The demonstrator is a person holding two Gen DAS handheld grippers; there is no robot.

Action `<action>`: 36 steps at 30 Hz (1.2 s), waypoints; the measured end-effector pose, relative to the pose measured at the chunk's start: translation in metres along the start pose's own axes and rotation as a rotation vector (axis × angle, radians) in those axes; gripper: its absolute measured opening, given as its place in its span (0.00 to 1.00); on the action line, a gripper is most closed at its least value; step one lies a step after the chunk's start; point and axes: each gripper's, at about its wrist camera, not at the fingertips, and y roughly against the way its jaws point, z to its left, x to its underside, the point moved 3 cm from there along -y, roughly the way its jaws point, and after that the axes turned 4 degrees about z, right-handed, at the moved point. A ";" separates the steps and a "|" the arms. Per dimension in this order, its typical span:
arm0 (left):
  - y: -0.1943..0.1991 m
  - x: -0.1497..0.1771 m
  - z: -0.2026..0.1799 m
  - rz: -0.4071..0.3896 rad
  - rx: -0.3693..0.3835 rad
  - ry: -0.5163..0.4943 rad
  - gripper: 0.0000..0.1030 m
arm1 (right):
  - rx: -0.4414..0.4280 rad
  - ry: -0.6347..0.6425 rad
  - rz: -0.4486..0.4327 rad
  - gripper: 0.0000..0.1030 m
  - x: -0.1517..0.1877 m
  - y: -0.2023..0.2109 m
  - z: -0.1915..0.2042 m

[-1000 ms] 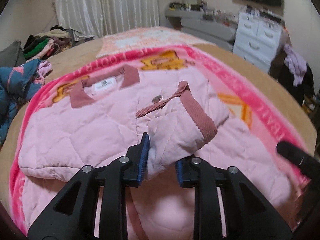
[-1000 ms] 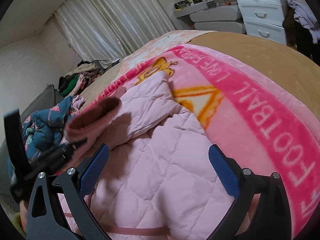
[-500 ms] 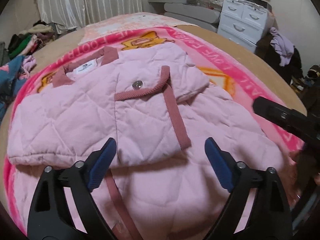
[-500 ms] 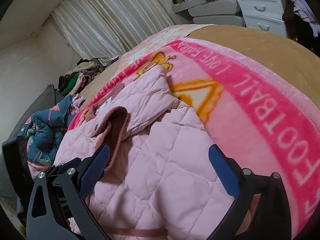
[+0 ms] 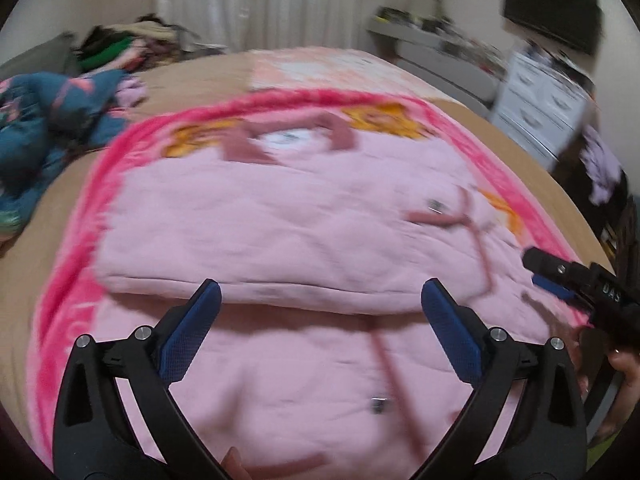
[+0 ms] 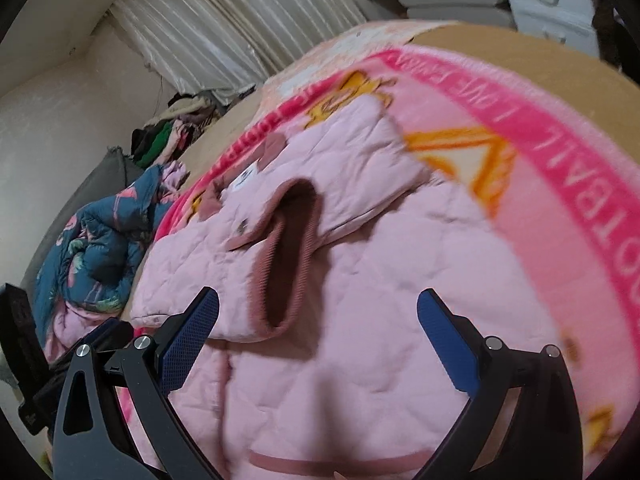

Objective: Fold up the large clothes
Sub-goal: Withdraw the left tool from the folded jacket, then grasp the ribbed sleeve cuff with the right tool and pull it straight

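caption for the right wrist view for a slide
Open right tool above a pink quilted jacket, its sleeve folded across the body, on a pink blanket.

Your left tool [image 5: 318, 306] has just been opening; its jaws now stand wide apart with nothing between the blue pads [image 5: 188, 334], and it tilts downward. Your right tool [image 6: 318, 320] is spread just as wide, gripping nothing, also angled down. In the left view your right hand [image 5: 624, 364] shows at the edge, fingers wrapped round its tool's handle.
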 end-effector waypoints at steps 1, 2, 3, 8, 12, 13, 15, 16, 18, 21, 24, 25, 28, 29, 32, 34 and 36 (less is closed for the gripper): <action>0.004 -0.001 0.013 -0.014 -0.029 0.017 0.91 | -0.001 -0.016 0.024 0.96 0.000 -0.008 0.003; 0.008 -0.002 0.025 -0.026 -0.050 0.035 0.91 | -0.002 -0.025 0.036 0.96 0.000 -0.014 0.005; 0.011 -0.003 0.032 -0.033 -0.056 0.047 0.91 | 0.008 -0.029 0.051 0.96 0.000 -0.021 0.007; 0.023 0.004 0.079 -0.050 -0.067 0.140 0.91 | 0.077 -0.019 0.086 0.96 0.003 -0.045 0.011; 0.029 0.006 0.100 -0.061 -0.080 0.167 0.91 | 0.018 -0.031 0.102 0.96 0.004 -0.056 0.018; 0.030 0.006 0.103 -0.064 -0.080 0.171 0.91 | 0.005 -0.027 0.097 0.96 0.004 -0.059 0.021; 0.031 0.008 0.110 -0.067 -0.087 0.182 0.91 | 0.004 -0.021 0.098 0.95 0.004 -0.064 0.024; 0.033 0.008 0.116 -0.071 -0.091 0.189 0.91 | 0.013 -0.015 0.106 0.89 0.004 -0.068 0.026; 0.034 0.009 0.123 -0.075 -0.094 0.201 0.91 | 0.028 0.006 0.105 0.78 0.004 -0.071 0.029; 0.031 0.008 0.136 -0.073 -0.103 0.223 0.91 | 0.024 0.049 0.101 0.39 0.002 -0.073 0.035; 0.026 0.005 0.143 -0.067 -0.111 0.234 0.91 | 0.015 0.163 0.059 0.21 -0.006 -0.064 0.054; 0.023 0.002 0.146 -0.063 -0.110 0.240 0.91 | 0.020 0.210 0.043 0.18 -0.013 -0.059 0.063; 0.017 -0.006 0.148 -0.062 -0.101 0.253 0.91 | 0.021 0.326 -0.012 0.17 -0.039 -0.043 0.090; 0.015 -0.009 0.149 -0.064 -0.099 0.254 0.91 | 0.017 0.363 -0.035 0.17 -0.050 -0.037 0.099; 0.012 -0.022 0.147 -0.072 -0.098 0.250 0.91 | 0.004 0.461 -0.112 0.17 -0.081 -0.020 0.120; 0.008 -0.030 0.146 -0.076 -0.093 0.246 0.91 | 0.016 0.514 -0.143 0.17 -0.097 -0.018 0.129; 0.004 -0.036 0.145 -0.078 -0.094 0.247 0.91 | 0.044 0.546 -0.159 0.17 -0.107 -0.022 0.128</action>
